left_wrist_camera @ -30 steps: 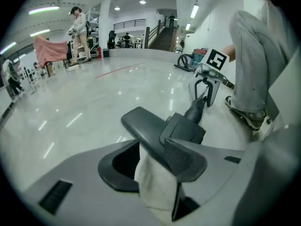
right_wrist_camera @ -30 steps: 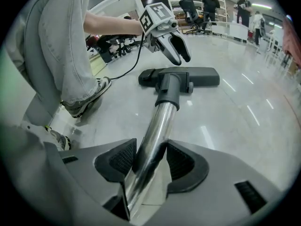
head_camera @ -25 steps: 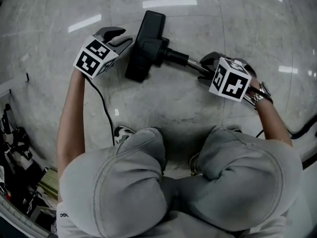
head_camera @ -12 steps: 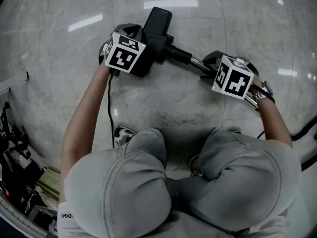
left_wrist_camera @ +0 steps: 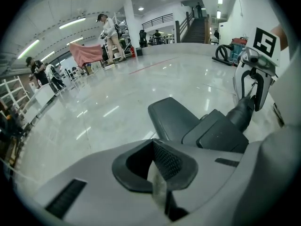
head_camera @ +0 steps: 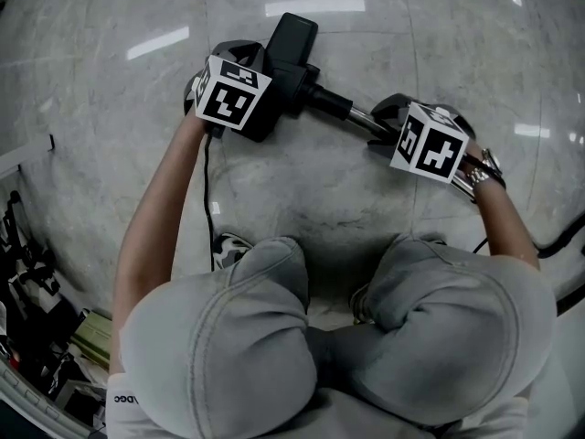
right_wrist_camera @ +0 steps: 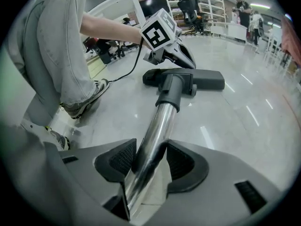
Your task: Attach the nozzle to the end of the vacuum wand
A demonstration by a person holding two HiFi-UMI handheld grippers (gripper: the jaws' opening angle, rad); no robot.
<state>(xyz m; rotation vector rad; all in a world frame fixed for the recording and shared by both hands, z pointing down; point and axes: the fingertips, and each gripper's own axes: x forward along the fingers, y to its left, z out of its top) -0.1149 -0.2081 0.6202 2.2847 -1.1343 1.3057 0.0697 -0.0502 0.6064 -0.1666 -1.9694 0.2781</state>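
Pinching the chrome vacuum wand (right_wrist_camera: pixel 162 117) in the right tongs (right_wrist_camera: pixel 146 160) above the marble floor (head_camera: pixel 320 186); holding the left tongs (left_wrist_camera: pixel 154 163) pressed together, empty, just beside the black nozzle (left_wrist_camera: pixel 176 121).

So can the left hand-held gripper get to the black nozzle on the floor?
Probably yes. The left hand-held gripper is close to the nozzle, with nothing in between. Its jaws are shut and empty, though, so they would need to open first.
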